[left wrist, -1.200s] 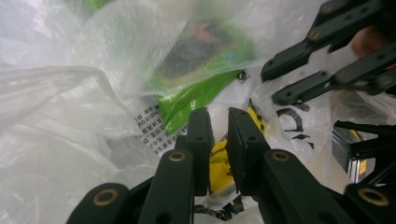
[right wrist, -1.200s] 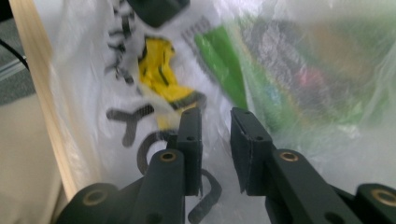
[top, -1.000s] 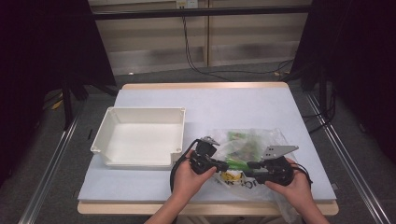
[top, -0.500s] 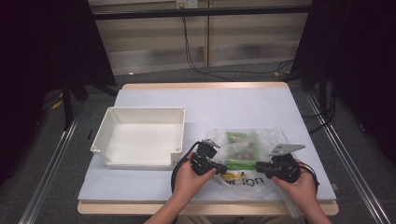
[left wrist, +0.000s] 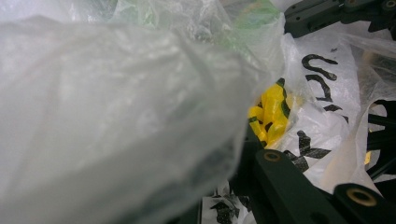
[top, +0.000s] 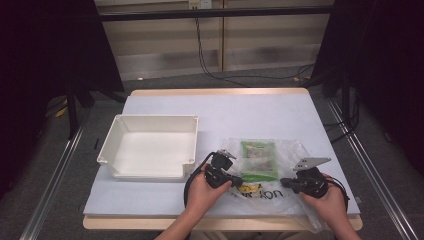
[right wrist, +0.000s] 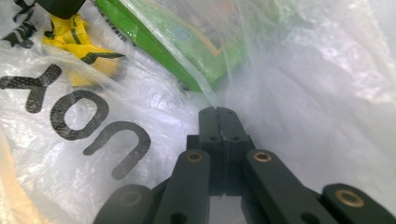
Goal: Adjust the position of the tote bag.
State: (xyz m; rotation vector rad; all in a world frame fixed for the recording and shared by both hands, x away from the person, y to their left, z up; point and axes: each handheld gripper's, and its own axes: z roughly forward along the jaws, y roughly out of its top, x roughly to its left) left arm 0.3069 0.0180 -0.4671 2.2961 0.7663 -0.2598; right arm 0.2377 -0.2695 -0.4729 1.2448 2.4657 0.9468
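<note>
On table front | green packet (top: 259, 160) long axis front-to-back in plastic bag (top: 280, 150) | right tool (right wrist: 218, 116) clamps bag | left tool (top: 235, 180) unclear

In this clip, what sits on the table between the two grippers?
In the high view, the clear plastic bag spans the stretch between the left gripper and the right gripper; its black lettering and a yellow item inside lie there.

both grippers (top: 260, 181) touch plastic bag (top: 295, 150) beside tray (top: 150, 147).

Crinkly clear plastic bag (top: 280, 172) (black lettering) lies flat on the worktop, green packet (top: 259, 159) and yellow wrapper (top: 248, 187) inside.
</note>
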